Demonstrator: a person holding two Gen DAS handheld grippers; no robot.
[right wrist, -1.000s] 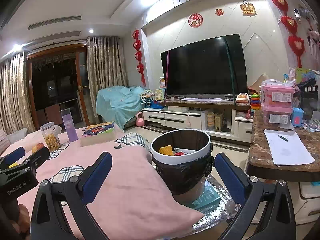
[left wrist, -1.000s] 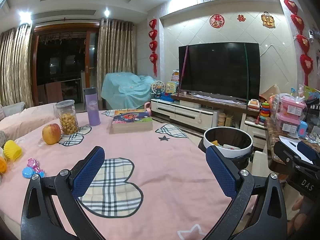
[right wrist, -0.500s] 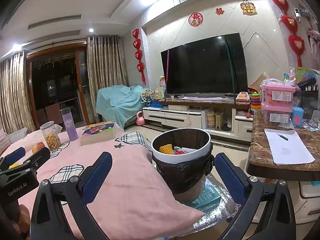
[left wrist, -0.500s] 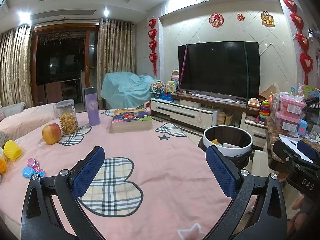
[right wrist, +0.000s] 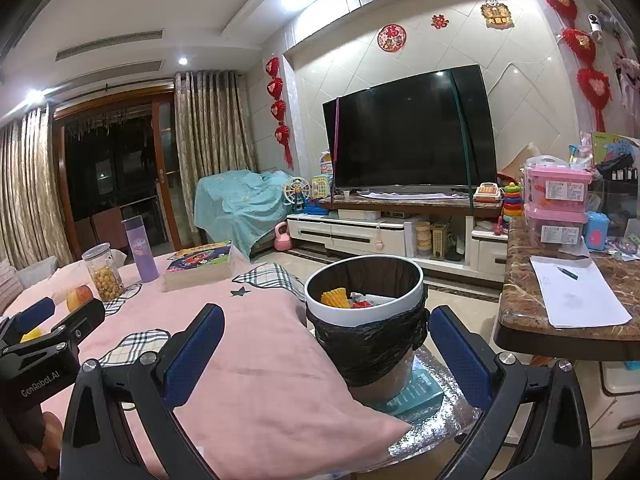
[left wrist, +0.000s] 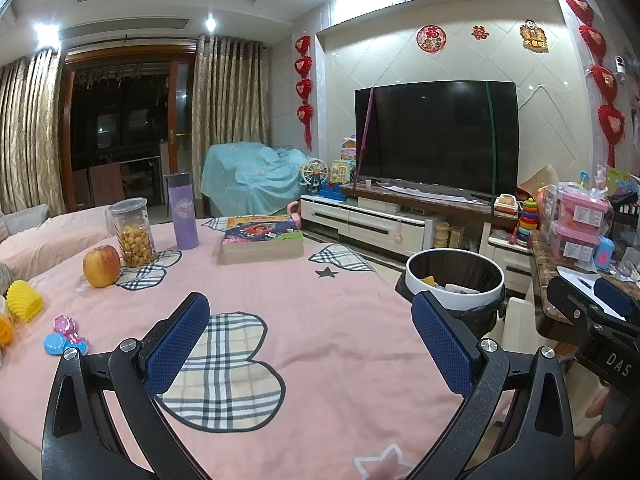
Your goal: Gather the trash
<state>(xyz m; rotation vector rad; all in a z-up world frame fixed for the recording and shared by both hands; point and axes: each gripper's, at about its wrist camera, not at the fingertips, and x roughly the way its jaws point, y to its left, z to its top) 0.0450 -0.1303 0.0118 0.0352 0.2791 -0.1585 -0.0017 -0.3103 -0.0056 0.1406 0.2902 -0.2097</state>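
While we hold both jaws apart and empty, left gripper (left wrist: 310, 330) over the pink surface (left wrist: 312, 320), right gripper (right wrist: 326, 338) facing the trash bin (right wrist: 364, 320) just beside the surface's right edge, trash inside.

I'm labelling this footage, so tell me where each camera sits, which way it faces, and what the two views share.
Left wrist: on the left gripper, over the pink tablecloth, facing the TV; its open blue fingers show, the right gripper at the edge.
Right wrist: on the right gripper, open, facing the trash bin; the left gripper shows.
Shared: bin, TV, book, bottle, jar, apple.
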